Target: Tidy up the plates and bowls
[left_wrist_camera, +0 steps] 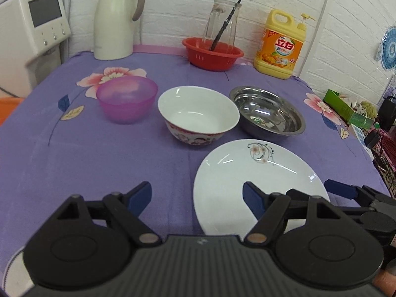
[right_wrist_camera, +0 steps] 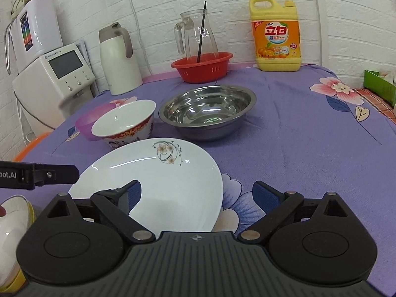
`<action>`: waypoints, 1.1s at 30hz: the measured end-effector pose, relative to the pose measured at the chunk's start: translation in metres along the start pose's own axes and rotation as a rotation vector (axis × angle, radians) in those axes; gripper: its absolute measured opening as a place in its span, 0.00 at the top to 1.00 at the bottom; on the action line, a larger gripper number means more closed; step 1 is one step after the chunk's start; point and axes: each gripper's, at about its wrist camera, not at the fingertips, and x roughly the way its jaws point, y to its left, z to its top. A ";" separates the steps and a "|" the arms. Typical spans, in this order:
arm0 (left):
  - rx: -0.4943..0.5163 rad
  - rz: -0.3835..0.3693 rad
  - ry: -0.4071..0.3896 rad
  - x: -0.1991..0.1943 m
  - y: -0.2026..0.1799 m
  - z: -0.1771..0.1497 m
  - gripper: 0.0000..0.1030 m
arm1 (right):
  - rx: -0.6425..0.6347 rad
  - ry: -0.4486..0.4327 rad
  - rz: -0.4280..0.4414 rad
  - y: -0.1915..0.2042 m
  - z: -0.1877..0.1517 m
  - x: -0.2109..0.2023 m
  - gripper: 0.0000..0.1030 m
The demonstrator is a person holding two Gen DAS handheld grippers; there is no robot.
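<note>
Purple flowered cloth covers the table, filling most of both frames.

White plate, flower motif at its far rim: lower right of the left wrist frame, lower centre of the right wrist frame, flat on the cloth nearest the cameras.

Steel bowl: right of centre in the left wrist frame, behind the plate, upright.

White bowl with red patterned outside: centre of the left wrist frame, just beside the steel bowl; whether they touch I cannot tell.

Pink plastic bowl: left of the white bowl, apart from it.

Red basket with a glass jug standing in it; cream flask upper left; yellow soap bottle upper right.

Left gripper: fingers spread, nothing between them, one over the plate's near edge.

Right gripper: fingers spread, empty, one over the plate; contact unclear.
</note>
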 end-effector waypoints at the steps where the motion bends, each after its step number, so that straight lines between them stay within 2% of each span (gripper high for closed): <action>1: -0.011 -0.010 0.017 0.005 -0.001 0.001 0.27 | -0.006 0.006 0.002 0.001 0.000 0.001 0.00; 5: -0.021 -0.004 0.061 0.025 -0.006 0.004 0.27 | -0.013 0.038 -0.005 0.001 -0.003 0.007 0.00; 14: 0.032 0.048 0.085 0.043 -0.016 -0.005 0.27 | -0.108 0.063 -0.034 0.014 -0.008 0.016 0.00; 17: 0.052 0.065 0.085 0.044 -0.019 -0.006 0.27 | -0.105 0.065 -0.026 0.011 -0.007 0.016 0.00; 26: 0.072 0.050 0.073 0.046 -0.025 -0.008 0.28 | -0.118 0.073 -0.025 0.013 -0.008 0.015 0.00; 31: 0.120 0.014 0.060 0.045 -0.036 -0.013 0.31 | -0.154 0.077 0.027 0.025 -0.011 0.015 0.00; 33: 0.121 0.023 0.052 0.046 -0.039 -0.014 0.31 | -0.169 0.078 0.039 0.030 -0.011 0.015 0.00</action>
